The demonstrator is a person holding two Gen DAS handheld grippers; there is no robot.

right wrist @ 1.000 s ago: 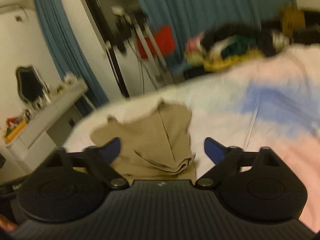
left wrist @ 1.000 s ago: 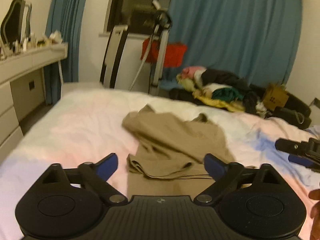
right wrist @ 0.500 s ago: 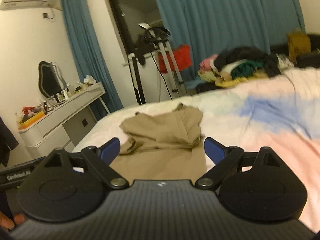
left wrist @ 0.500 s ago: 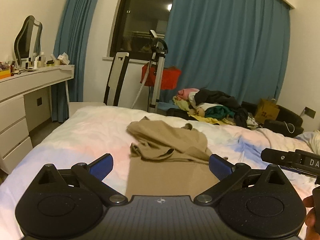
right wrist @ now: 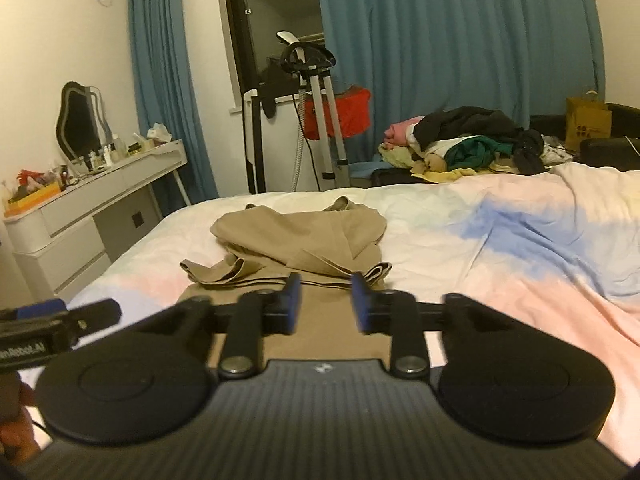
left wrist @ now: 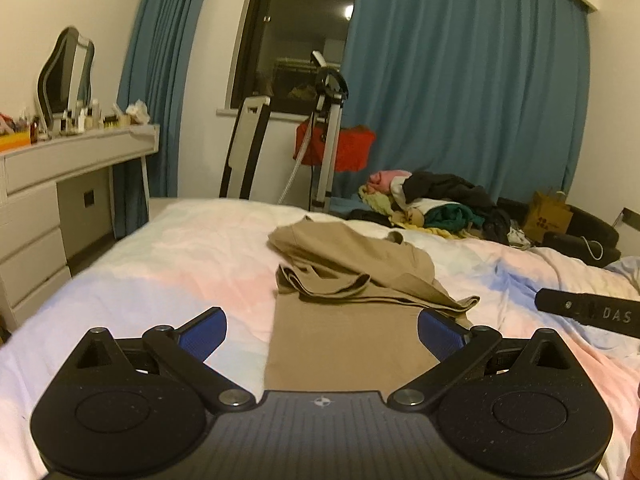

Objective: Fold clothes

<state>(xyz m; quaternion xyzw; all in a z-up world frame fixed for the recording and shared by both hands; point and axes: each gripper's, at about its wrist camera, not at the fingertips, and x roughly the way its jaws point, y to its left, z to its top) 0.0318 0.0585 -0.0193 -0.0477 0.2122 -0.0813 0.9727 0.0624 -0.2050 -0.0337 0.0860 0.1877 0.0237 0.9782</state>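
Note:
A tan garment (left wrist: 352,280) lies on the bed, its near part flat and its far part bunched in loose folds; it also shows in the right wrist view (right wrist: 304,244). My left gripper (left wrist: 322,330) is wide open and empty, held above the garment's near flat part. My right gripper (right wrist: 322,306) has its jaws partly closed with a gap between the blue pads, nothing in them, above the garment's near part. The right gripper's tip shows at the right of the left wrist view (left wrist: 588,312).
The bed (left wrist: 180,264) has a pastel pink, blue and white sheet. A pile of mixed clothes (left wrist: 436,204) lies at the far edge. A white dresser (left wrist: 60,184) with a mirror stands left. A chair (left wrist: 248,148), a steamer stand (left wrist: 326,136) and blue curtains (left wrist: 464,92) are behind.
Both grippers have pulled back and risen from the garment. The right gripper's jaws have narrowed from wide open to partly closed. The left stays wide open.

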